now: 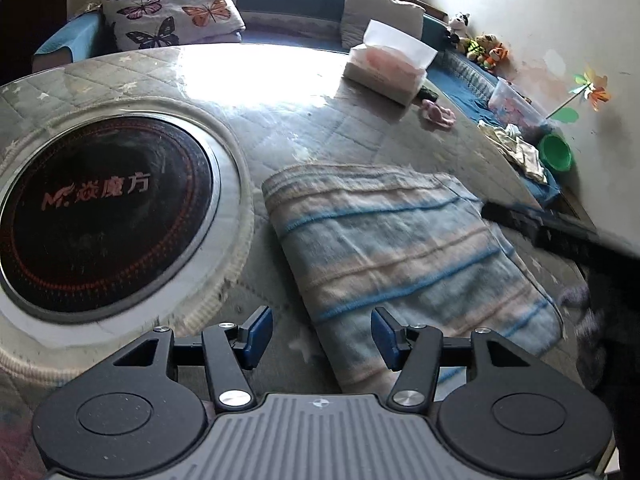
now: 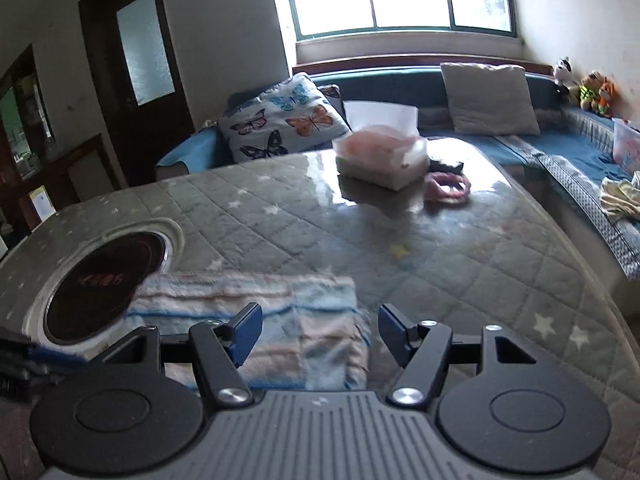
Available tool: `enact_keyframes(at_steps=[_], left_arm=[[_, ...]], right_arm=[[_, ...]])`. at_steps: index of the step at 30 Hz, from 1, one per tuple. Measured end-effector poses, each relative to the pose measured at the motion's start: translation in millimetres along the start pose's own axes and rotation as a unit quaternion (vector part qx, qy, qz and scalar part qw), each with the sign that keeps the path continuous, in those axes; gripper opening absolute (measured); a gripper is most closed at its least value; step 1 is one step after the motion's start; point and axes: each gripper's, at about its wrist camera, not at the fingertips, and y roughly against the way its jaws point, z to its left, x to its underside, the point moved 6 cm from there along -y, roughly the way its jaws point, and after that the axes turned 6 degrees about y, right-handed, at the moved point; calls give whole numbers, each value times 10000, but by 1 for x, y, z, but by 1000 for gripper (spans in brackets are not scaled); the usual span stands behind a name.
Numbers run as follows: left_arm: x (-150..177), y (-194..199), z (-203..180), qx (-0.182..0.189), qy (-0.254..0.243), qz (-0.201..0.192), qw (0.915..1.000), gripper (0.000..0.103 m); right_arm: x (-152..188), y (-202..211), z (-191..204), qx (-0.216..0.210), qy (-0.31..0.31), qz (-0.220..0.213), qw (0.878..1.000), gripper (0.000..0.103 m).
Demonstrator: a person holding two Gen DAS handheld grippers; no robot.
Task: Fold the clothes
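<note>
Left gripper (image 1: 322, 338): black hinged arms on a ribbed grey body, ending in flat blue pads; the jaws stand spread with nothing between them, hovering over the quilted cover just beside the near corner of the cloth.
Right gripper (image 2: 320, 334): same black and grey build, blue pads parted and pinching nothing; the folded cloth shows through the gap below them.
Striped cloth (image 1: 404, 256): fuzzy, towel-like knit in pale blue, cream and pink bands with thin darker blue lines; folded into a thick rounded rectangle lying flat on the table, just right of the round cooktop as the left wrist camera sees it.
Table (image 1: 280, 128): covered with a grey quilted fabric stitched in diamonds with small white stars, under a glossy clear sheet that catches the window glare.
Cooktop (image 1: 96, 212): round black glass disc with red ring markings and lettering, set in a metal rim and a pale circular cut-out of the cover.
Tissue box (image 1: 386, 72): soft rectangular pack, white and pink, at the far side of the table.
Pink ring (image 2: 446, 188): fluffy loop lying just beside the tissue box.
Butterfly cushion (image 2: 282, 122): plump square pillow, white with coloured butterflies, on the blue bench.
Plain cushion (image 2: 490, 98): grey quilted square leaning against the bench back.
</note>
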Motion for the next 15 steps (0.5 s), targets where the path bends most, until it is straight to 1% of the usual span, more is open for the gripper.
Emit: enact_keyframes(at_steps=[2, 3, 4, 5, 9, 12, 15], left_arm=[[-5, -8, 1, -13, 51, 48, 10000, 56], [-6, -12, 1, -20, 77, 78, 9999, 55], [-8, -17, 1, -22, 99, 105, 9999, 52], [-9, -20, 2, -32, 114, 118, 9999, 52], [-19, -26, 6, -59, 204, 37, 9998, 49], [-29, -29, 13, -76, 331, 0, 9994, 46], [-40, -34, 18, -92, 404, -59, 9991, 39]], right_arm=[[8, -3, -2, 18, -30, 110, 9999, 64], [11, -4, -3, 18, -55, 161, 9999, 63], [15, -7, -4, 3, -98, 205, 9997, 61], [18, -10, -5, -13, -147, 241, 9996, 61], [24, -16, -7, -112, -357, 314, 9988, 57], [28, -17, -5, -115, -390, 342, 9986, 56], [29, -17, -6, -142, -449, 337, 9983, 55]])
